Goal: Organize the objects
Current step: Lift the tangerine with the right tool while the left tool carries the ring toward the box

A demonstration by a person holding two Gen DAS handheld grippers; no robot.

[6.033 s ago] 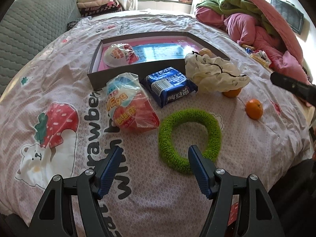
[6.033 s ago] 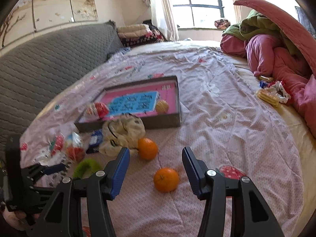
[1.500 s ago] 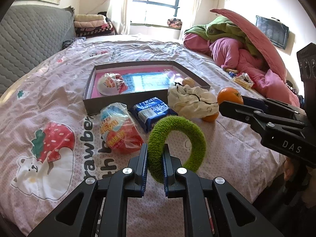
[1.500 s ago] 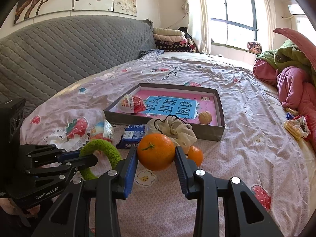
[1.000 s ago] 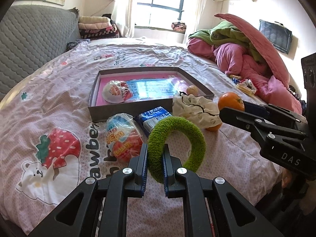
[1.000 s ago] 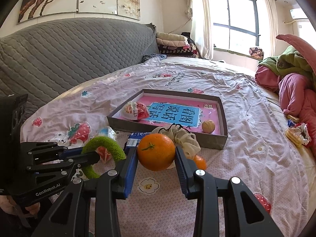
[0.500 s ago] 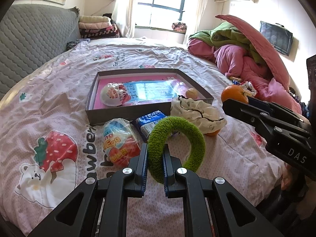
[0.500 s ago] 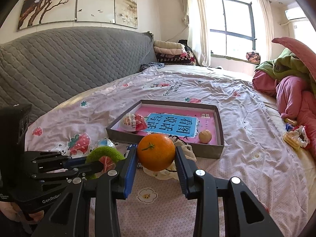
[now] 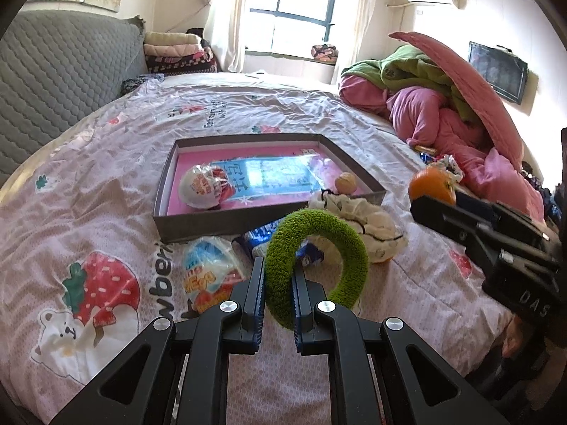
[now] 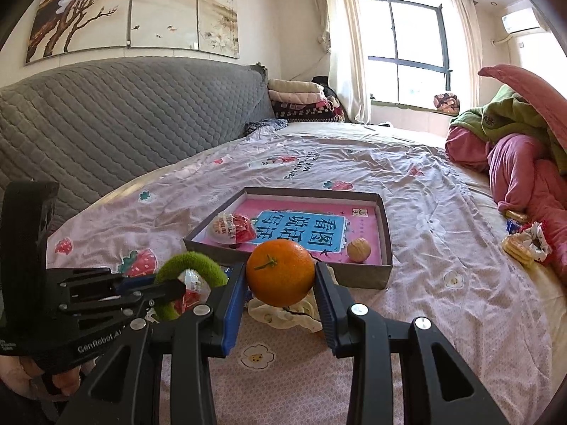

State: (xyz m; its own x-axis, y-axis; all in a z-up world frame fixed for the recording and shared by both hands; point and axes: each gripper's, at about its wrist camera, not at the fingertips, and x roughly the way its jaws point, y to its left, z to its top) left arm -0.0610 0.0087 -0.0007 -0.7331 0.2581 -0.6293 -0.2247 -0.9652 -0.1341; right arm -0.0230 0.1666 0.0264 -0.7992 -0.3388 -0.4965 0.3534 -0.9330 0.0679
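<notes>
From the left wrist camera, the left gripper [image 9: 277,276] is clenched on a fuzzy green fabric ring [image 9: 319,248], pinching its near-left arc so the ring stands upright above the pink strawberry-print bedsheet [image 9: 88,219]. The landmark is a shallow grey cardboard box with a pink floor [image 9: 198,223]. Inside it lie a white-and-red wrapped chocolate egg [image 9: 205,187] at the left and a small tan walnut [image 9: 345,181] at the right. Just in front of the box lie a second wrapped egg [image 9: 209,269], a blue snack packet [image 9: 262,235] and a cream cloth scrunchie [image 9: 365,219].

From the right wrist camera, the right gripper [image 10: 280,283] grasps a round orange tangerine [image 10: 280,272] between its blue pads [image 10: 235,304], held in front of the box's near wall [image 10: 354,276] and above the scrunchie [image 10: 283,313]. The ring [image 10: 191,262] shows left of the box.
</notes>
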